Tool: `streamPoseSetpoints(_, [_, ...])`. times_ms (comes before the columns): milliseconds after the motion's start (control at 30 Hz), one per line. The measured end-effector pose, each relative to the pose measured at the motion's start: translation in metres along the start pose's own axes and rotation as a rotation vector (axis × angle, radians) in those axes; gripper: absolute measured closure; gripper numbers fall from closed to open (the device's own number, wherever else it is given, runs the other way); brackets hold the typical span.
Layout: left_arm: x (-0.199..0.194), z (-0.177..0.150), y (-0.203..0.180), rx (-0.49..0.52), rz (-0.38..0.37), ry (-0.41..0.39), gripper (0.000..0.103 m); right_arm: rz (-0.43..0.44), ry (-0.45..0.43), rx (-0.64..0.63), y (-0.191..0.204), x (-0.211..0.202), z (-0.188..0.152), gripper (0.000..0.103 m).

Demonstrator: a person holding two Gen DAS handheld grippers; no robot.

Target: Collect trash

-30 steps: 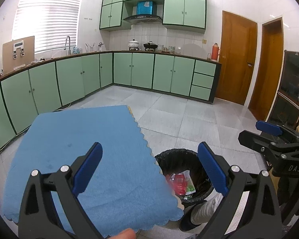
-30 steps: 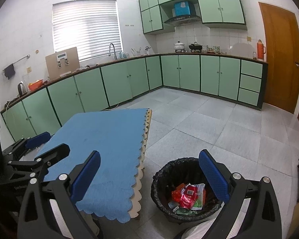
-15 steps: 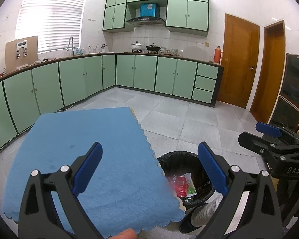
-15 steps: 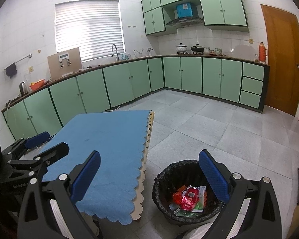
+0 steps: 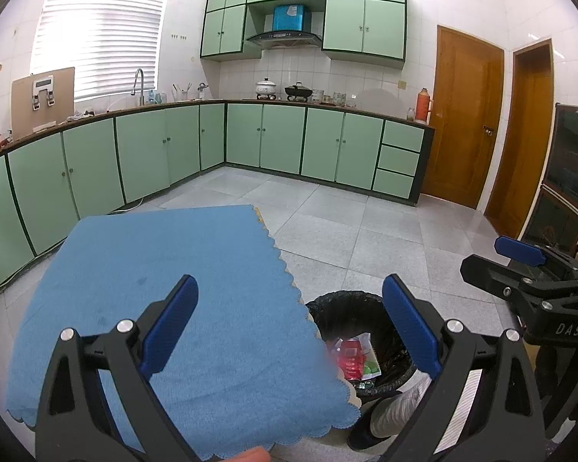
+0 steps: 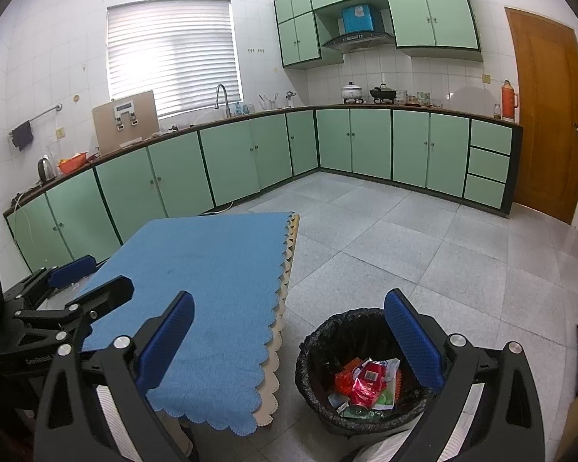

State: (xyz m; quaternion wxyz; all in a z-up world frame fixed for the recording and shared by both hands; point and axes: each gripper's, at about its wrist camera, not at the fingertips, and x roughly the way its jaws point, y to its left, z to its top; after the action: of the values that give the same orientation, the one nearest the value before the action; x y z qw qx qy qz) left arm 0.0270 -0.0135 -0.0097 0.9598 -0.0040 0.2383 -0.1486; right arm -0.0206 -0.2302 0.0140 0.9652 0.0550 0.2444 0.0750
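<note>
Gaping empty, left tongs (image 5: 289, 321) over blue cloth (image 5: 165, 288); right tongs (image 6: 289, 335) spread, empty, above bin (image 6: 316, 350).

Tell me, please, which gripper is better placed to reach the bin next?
Probably the right gripper: the trash bin lies under its open right finger, while the left gripper sits mostly above the blue tablecloth.

Left gripper (image 5: 289, 308) held level, jaws spread wide, blue pads (image 5: 169, 325) well apart and empty. Right gripper (image 6: 289, 323) likewise wide open, nothing between its blue pads (image 6: 412, 340). Seen from the left wrist camera, right gripper off to the right side, at about the same height. Seen from the right wrist camera, left gripper at the left edge, fingers pointing forward. A fingertip (image 5: 250, 455) just visible at the lower edge of the left view.
</note>
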Motion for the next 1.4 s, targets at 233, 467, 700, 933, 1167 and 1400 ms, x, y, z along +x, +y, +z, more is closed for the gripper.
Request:
streamPoseSetpoints(233, [0.0002, -0.0005, -0.0016, -0.002, 0.002, 0.001, 0.010, 0.000, 0.000, -0.001, -0.0002, 0.0005, -0.0002, 0.006])
streamPoseSetpoints(467, [-0.0003, -0.0011, -0.0006, -0.002, 0.001, 0.003, 0.010, 0.000, 0.001, 0.000, -0.0001, 0.0004, -0.0001, 0.006])
streamPoseSetpoints(700, [-0.0005, -0.0012, -0.0005, -0.002, 0.002, 0.004, 0.010, 0.000, 0.001, 0.000, -0.0002, 0.0005, 0.0001, 0.006])
streamPoseSetpoints(933, [-0.0001, -0.0039, 0.0002, -0.002, 0.002, 0.007, 0.010, 0.001, 0.002, 0.001, -0.0004, 0.0003, 0.0005, 0.006])
streamPoseSetpoints(1167, [0.0002, -0.0042, -0.0006, -0.004, 0.003, 0.008, 0.010, 0.000, 0.002, 0.001, -0.0002, 0.0002, 0.0010, 0.006])
streamPoseSetpoints(1400, [0.0010, -0.0043, 0.0000, -0.004, 0.003, 0.009, 0.010, 0.001, 0.002, 0.001, -0.0006, -0.0001, 0.0015, 0.006])
